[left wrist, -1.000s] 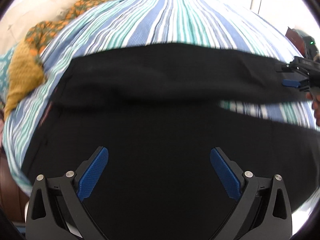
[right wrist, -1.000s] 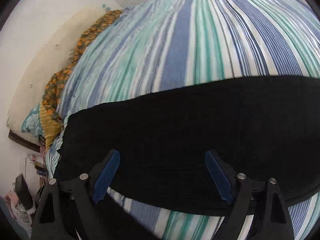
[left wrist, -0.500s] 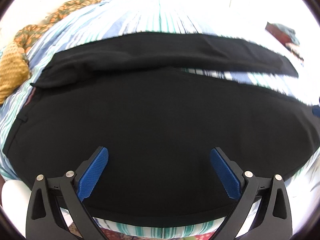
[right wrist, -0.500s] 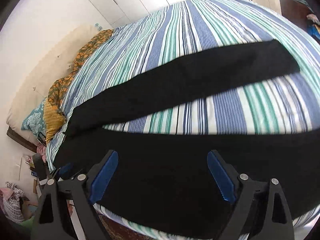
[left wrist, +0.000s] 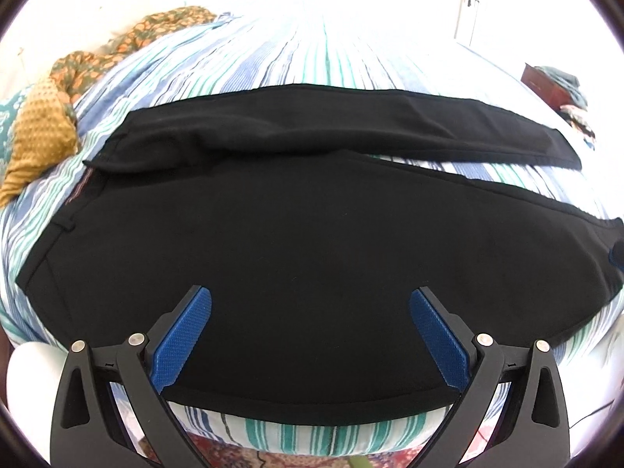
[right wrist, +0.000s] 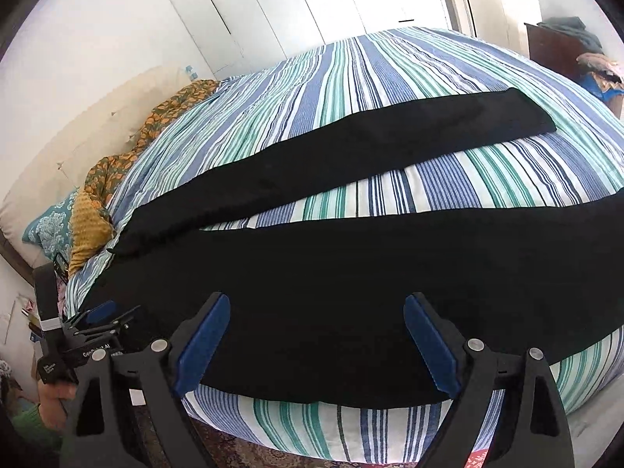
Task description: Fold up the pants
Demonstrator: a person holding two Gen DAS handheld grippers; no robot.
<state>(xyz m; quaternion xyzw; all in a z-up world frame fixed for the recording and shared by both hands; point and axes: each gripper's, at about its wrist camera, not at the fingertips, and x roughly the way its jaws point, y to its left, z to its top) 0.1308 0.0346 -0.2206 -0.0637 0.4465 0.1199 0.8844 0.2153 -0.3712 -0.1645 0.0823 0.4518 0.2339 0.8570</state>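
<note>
Black pants [left wrist: 292, 234] lie flat on the striped bed [left wrist: 312, 58], waistband to the left, both legs running right. The far leg [right wrist: 390, 136] splays away from the near leg [right wrist: 351, 257], with a wedge of bedding between them. My left gripper [left wrist: 310, 296] hovers open over the hip and thigh part near the bed's front edge, nothing between its fingers. My right gripper [right wrist: 316, 304] hangs open above the near leg, also holding nothing. In the right wrist view the left gripper [right wrist: 109, 312] shows at the lower left, held by a hand.
A mustard and orange patterned cloth [left wrist: 39, 140] and a teal pillow [right wrist: 46, 226] lie at the bed's left end. Dark wooden furniture piled with clothes [right wrist: 557, 46] stands at the far right. White wardrobe doors [right wrist: 312, 7] line the back wall. A patterned rug [left wrist: 312, 456] lies below the bed edge.
The right gripper has pulled back from over the far leg to above the near leg. The left gripper has drawn back toward the front edge. Both stayed open; the pants now lie still.
</note>
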